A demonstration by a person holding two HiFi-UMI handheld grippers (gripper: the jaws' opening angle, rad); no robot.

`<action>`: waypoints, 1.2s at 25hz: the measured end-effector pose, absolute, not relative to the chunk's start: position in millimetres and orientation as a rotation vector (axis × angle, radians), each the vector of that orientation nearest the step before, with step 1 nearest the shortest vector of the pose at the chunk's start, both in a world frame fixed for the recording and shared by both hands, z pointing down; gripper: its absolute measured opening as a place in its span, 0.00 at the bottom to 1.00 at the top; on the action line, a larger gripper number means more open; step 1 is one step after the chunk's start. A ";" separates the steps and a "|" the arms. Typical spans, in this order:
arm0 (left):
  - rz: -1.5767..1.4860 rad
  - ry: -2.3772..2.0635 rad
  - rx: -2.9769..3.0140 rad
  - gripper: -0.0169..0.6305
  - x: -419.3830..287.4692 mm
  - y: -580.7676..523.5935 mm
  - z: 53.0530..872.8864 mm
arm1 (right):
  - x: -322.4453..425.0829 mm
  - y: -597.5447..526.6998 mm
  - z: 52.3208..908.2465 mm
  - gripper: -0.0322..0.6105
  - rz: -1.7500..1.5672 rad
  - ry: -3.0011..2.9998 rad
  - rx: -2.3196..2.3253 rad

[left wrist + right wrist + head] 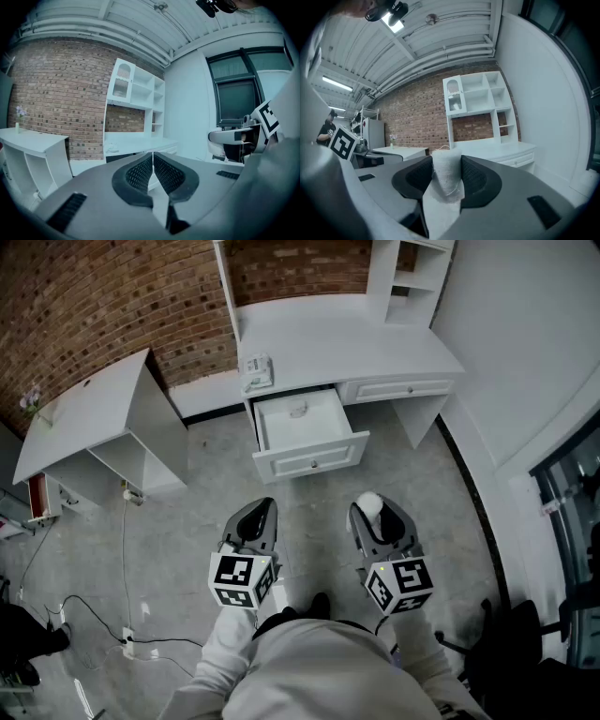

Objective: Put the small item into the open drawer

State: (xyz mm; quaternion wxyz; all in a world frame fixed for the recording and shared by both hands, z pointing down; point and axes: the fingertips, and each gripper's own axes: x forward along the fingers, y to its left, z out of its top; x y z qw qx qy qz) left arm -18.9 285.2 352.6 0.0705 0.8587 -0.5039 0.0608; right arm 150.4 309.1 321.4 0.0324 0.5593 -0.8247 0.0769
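Hidden or unclear: a small pale thing (298, 410) lies inside the open drawer (312, 455), too small to identify. A white object (255, 371) on the white desk (375, 343) sits at 11 o'clock from the drawer, shape unclear. The person's arms show only as white sleeves (309, 662), cut off by the bottom edge. A dark chair (530, 643) at 4 o'clock is cut by the frame. In the head view the white gauze roll (371, 505) shows only as a pale tip.

Right gripper (446, 165): jaws clamped on the white gauze roll (445, 176), pads pressing both sides, roll upright, top poking above the jaws. Left gripper (153, 158): jaws together, nothing between them.

In the head view the left gripper (258, 509) and right gripper (371, 509) are side by side over the concrete floor (206, 493), apart from each other. The drawer is pulled out at 12 o'clock from them, well apart, its front panel nearest, bare floor between. The roll is outside the drawer.

Edges: a second white table (84, 409) at 10 o'clock, cables (124, 521) on the floor at 9 o'clock, the desk leg (419, 423) at 1 o'clock, a wall (525, 362) running along 2 to 3 o'clock.
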 end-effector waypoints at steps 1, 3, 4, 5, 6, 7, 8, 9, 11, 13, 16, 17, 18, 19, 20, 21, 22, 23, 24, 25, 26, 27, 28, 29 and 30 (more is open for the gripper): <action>0.183 -1.517 2.585 0.06 -16.9 285.4 352.7 | 151.9 309.7 321.9 0.36 0.233 -2.541 1.720; 0.185 -1.519 2.586 0.06 -13.2 286.3 353.1 | 154.9 310.9 323.1 0.36 0.230 -2.544 1.716; 0.187 -1.520 2.586 0.06 -11.5 287.2 353.6 | 156.3 311.7 323.9 0.36 0.232 -2.545 1.714; 0.190 -1.521 2.585 0.06 -9.8 288.3 354.2 | 157.7 312.6 324.7 0.36 0.235 -2.547 1.711; 0.193 -1.524 2.583 0.06 -8.4 289.4 354.8 | 159.1 313.6 325.2 0.36 0.238 -2.550 1.708; 0.194 -1.527 2.581 0.06 -7.1 290.4 355.0 | 160.4 314.2 325.6 0.36 0.242 -2.553 1.706; 0.196 -1.532 2.578 0.06 -6.4 291.0 354.8 | 161.7 314.5 325.8 0.36 0.246 -2.556 1.705; 0.197 -1.538 2.575 0.06 -6.1 291.4 354.4 | 162.6 314.6 326.0 0.36 0.250 -2.562 1.703; 0.199 -1.552 2.568 0.06 -7.0 291.8 353.2 | 163.9 314.6 326.7 0.36 0.259 -2.574 1.695; 0.198 -1.563 2.558 0.06 -8.7 290.6 351.7 | 165.1 313.5 327.0 0.36 0.271 -2.589 1.689; 0.196 -1.574 2.541 0.06 -11.8 287.4 350.1 | 165.6 312.1 326.2 0.36 0.295 -2.623 1.679; 0.196 -1.576 2.537 0.06 -12.6 285.8 350.2 | 165.6 311.2 325.9 0.36 0.299 -2.634 1.677; 0.197 -1.577 2.534 0.06 -13.1 283.9 350.3 | 165.5 309.6 325.8 0.36 0.302 -2.643 1.676; 0.200 -1.577 2.533 0.06 -13.1 281.8 350.7 | 165.5 307.7 326.1 0.36 0.308 -2.650 1.676; 0.204 -1.575 2.533 0.06 -12.8 279.8 351.4 | 165.4 305.8 326.9 0.36 0.320 -2.656 1.674; 0.209 -1.571 2.533 0.06 -12.3 277.7 352.4 | 165.4 303.7 328.2 0.36 0.334 -2.659 1.671; 0.211 -1.567 2.534 0.06 -11.7 275.0 353.4 | 165.5 301.0 329.5 0.36 0.345 -2.658 1.668; 0.213 -1.563 2.536 0.06 -11.1 271.5 354.3 | 165.3 297.4 330.7 0.36 0.351 -2.655 1.666; 0.214 -1.556 2.540 0.06 -10.7 267.1 355.2 | 165.0 293.0 331.4 0.36 0.352 -2.650 1.665; 0.215 -1.549 2.543 0.06 -10.5 262.0 356.2 | 164.5 288.1 331.8 0.36 0.351 -2.644 1.668; 0.213 -1.543 2.543 0.06 -10.7 256.4 357.3 | 164.3 283.2 332.0 0.36 0.351 -2.637 1.674; 0.211 -1.537 2.541 0.06 -10.8 250.6 358.7 | 164.3 278.4 332.3 0.36 0.352 -2.630 1.682; 0.210 -1.530 2.540 0.06 -10.6 244.7 360.5 | 164.4 273.4 333.0 0.36 0.354 -2.622 1.688; 0.209 -1.524 2.541 0.06 -10.1 238.3 362.2 | 164.6 267.7 333.7 0.36 0.354 -2.615 1.692; 0.208 -1.518 2.544 0.06 -9.6 231.2 363.5 | 164.6 261.1 334.1 0.36 0.353 -2.609 1.696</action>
